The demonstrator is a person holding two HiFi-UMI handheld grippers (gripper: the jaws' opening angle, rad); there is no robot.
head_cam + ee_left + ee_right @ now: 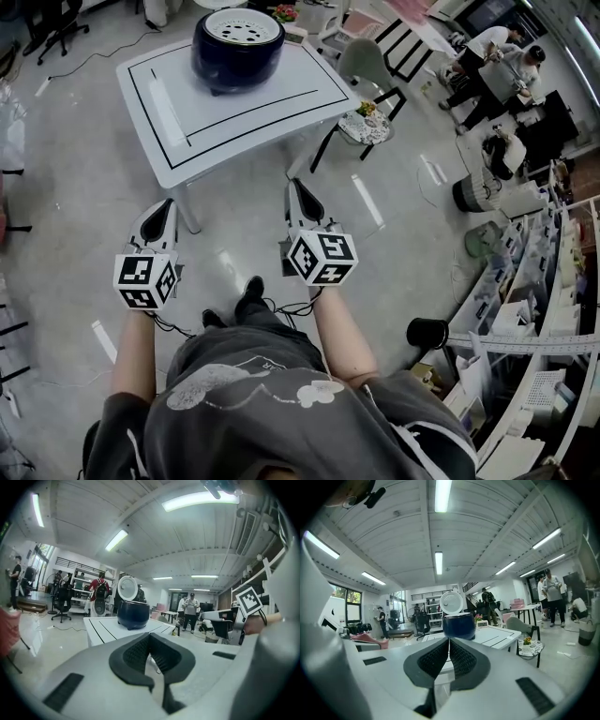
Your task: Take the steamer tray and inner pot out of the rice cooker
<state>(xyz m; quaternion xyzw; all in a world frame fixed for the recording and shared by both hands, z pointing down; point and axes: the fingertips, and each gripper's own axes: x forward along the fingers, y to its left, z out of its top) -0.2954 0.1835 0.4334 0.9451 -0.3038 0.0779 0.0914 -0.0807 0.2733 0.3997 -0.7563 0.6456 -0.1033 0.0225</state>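
Nothing has been taken out yet. The steamer tray (242, 26) is seen sitting in the open rice cooker (237, 56) on the table (187, 122), top centre of the frame, with the inner pot presumably hidden beneath. The left gripper (165, 206) and right gripper (296, 190) are held mid-frame, well short of the table, aimed roughly level at it — jaws closed, empty.

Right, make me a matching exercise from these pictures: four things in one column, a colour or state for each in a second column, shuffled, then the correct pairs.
Things:
1. rice cooker
2. steamer tray
3. left gripper
4. chair

Colour or state:
A. flowered seat
B. dark blue, standing on the white table
C. shut and empty
D. white, full of holes

Pairs: 1-B, 2-D, 3-C, 4-A
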